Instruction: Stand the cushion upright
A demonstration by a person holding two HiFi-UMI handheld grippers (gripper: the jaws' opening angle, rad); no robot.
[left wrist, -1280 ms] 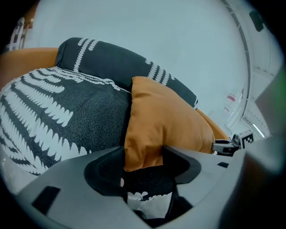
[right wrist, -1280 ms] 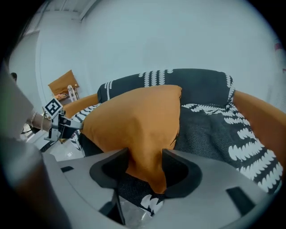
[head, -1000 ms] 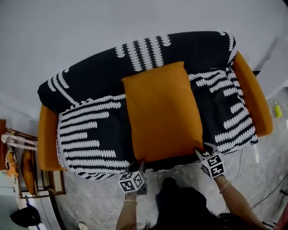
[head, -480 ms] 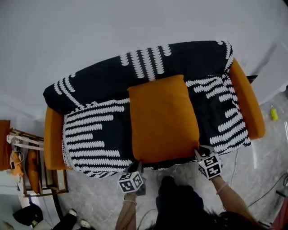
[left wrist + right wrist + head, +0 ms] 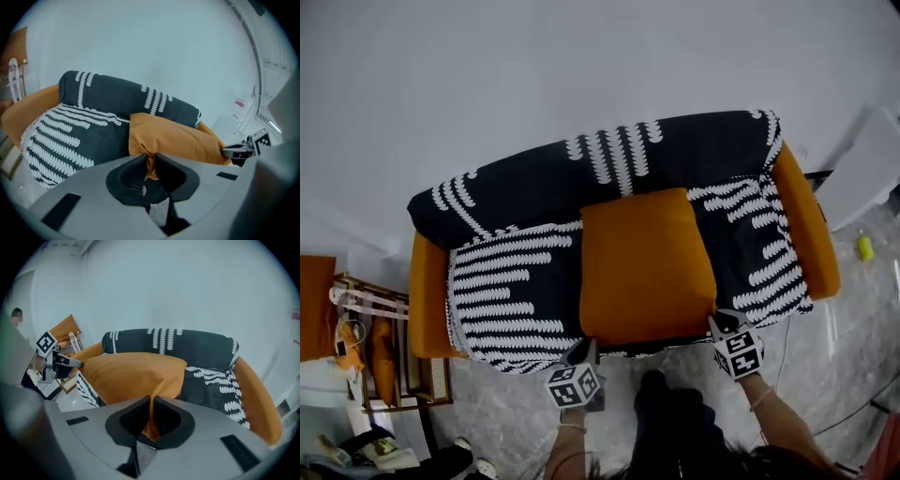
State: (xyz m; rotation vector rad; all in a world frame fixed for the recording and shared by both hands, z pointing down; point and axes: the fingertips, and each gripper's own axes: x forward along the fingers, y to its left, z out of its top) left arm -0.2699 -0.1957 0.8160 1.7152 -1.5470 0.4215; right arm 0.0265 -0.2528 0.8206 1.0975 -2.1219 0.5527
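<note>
An orange cushion point(image 5: 647, 267) lies over the middle seat of a black sofa with white stripes point(image 5: 511, 286), its near edge lifted off the seat. My left gripper point(image 5: 589, 345) pinches the cushion's near left corner, its jaws still closing on the fabric point(image 5: 151, 164). At the near right corner, my right gripper point(image 5: 715, 322) is likewise closing on a fold of orange cloth point(image 5: 151, 404). The cushion point(image 5: 178, 138) slopes up from the backrest towards both grippers. Each gripper view shows the other gripper at the far corner: the right gripper point(image 5: 241, 150) and the left gripper point(image 5: 56, 361).
The sofa has orange armrests point(image 5: 806, 220) at both ends. A wooden rack point(image 5: 384, 356) with orange items stands left of it. A white box point(image 5: 862, 164) and a yellow bottle point(image 5: 864, 247) are on the marble floor at the right. A person's shoes point(image 5: 464, 459) show at bottom left.
Both grippers have risen with the cushion's near corners; the cushion's near edge has lifted and it looks shorter from above. The sofa appears lower and smaller in the head view.
</note>
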